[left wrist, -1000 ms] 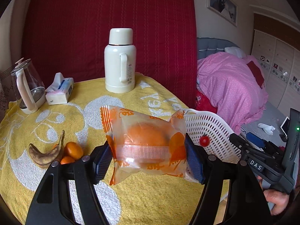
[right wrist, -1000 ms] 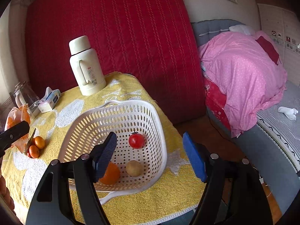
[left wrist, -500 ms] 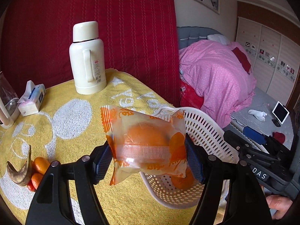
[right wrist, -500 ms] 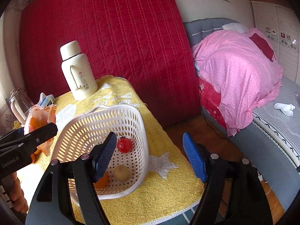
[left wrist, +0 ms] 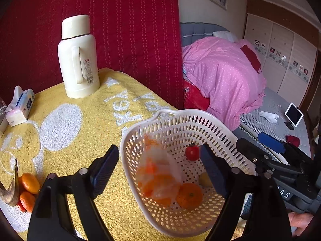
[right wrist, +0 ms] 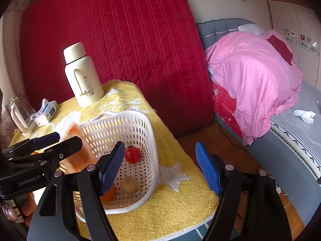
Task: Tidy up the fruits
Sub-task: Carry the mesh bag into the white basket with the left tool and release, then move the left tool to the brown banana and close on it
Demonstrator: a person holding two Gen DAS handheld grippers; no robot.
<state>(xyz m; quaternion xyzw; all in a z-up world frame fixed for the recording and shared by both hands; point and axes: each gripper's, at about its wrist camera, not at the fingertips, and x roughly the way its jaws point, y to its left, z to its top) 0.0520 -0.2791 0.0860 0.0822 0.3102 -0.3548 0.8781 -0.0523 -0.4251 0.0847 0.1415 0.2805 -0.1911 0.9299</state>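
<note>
A white perforated basket (left wrist: pixel 176 120) (right wrist: pixel 152 136) stands on the yellow towel. It holds a red tomato (left wrist: pixel 192 152) (right wrist: pixel 132 154), an orange (left wrist: pixel 189 194) (right wrist: pixel 108 195) and a pale round fruit (left wrist: pixel 204 179) (right wrist: pixel 130 184). A bagged orange (left wrist: pixel 160 174) (right wrist: pixel 74 156) shows blurred inside the basket, free of the pads. My left gripper (left wrist: pixel 158 148) (right wrist: pixel 46 142) hangs over the basket with its jaws opening. My right gripper (right wrist: pixel 158 146) (left wrist: pixel 258 142) is open over the basket's right rim and holds nothing.
Two small oranges (left wrist: pixel 30 182) and a blackened banana (left wrist: pixel 10 192) lie at the towel's left. A cream thermos (left wrist: pixel 78 56), a tissue pack (left wrist: pixel 20 104) and a glass kettle (right wrist: pixel 20 114) stand at the back. A bed with a pink quilt (left wrist: pixel 220 70) is on the right.
The left gripper carried the bagged orange to the right over the basket, then spread its jaws and let go; the bag now drops into the basket. The right gripper stayed almost still.
</note>
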